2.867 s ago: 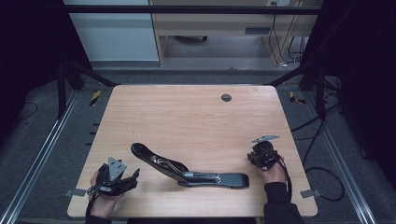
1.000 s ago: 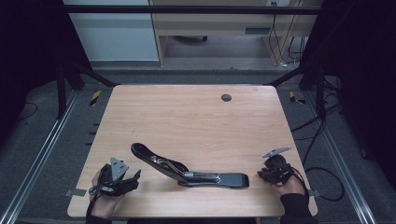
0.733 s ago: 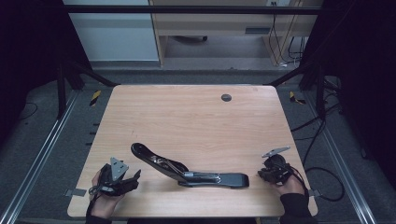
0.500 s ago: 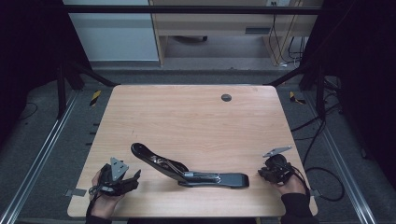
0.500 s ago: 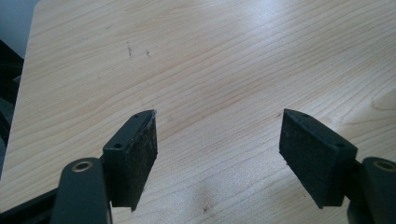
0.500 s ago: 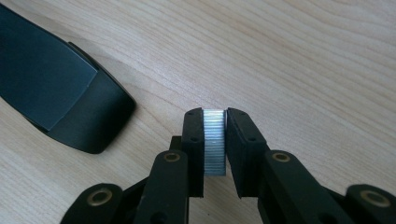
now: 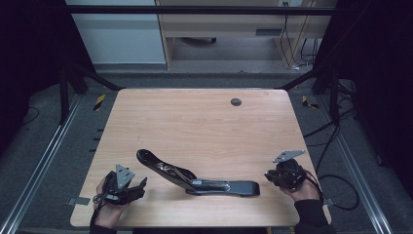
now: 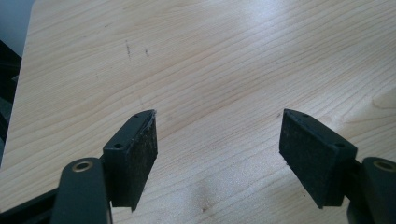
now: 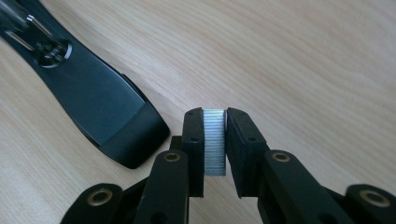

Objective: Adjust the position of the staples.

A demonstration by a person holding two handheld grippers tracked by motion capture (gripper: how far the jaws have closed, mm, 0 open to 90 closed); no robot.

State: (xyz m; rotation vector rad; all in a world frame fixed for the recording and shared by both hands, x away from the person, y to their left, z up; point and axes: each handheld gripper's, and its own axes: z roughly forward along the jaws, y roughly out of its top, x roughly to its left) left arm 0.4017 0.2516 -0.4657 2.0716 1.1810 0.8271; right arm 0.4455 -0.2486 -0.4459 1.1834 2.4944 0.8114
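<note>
A black stapler (image 7: 195, 178) lies opened out flat near the table's front edge, its upper arm angled up to the left and its base pointing right. My right gripper (image 7: 271, 176) rests just right of the base end, shut on a silvery strip of staples (image 9: 215, 142) held upright between its pads. In the right gripper view the stapler's base end (image 9: 100, 100) lies just left of the right gripper (image 9: 215, 116). My left gripper (image 7: 140, 186) sits at the front left corner. It stands open (image 8: 217, 135) over bare wood, with nothing between its pads.
A small dark round grommet (image 7: 236, 102) is set in the wooden table (image 7: 195, 122) near its far edge. A cable (image 7: 336, 192) trails off the right side from the right gripper. Metal rails run along both sides of the table.
Over the last three seconds the right gripper has drawn back toward the front right edge with the staples. Within the last second nothing has visibly moved.
</note>
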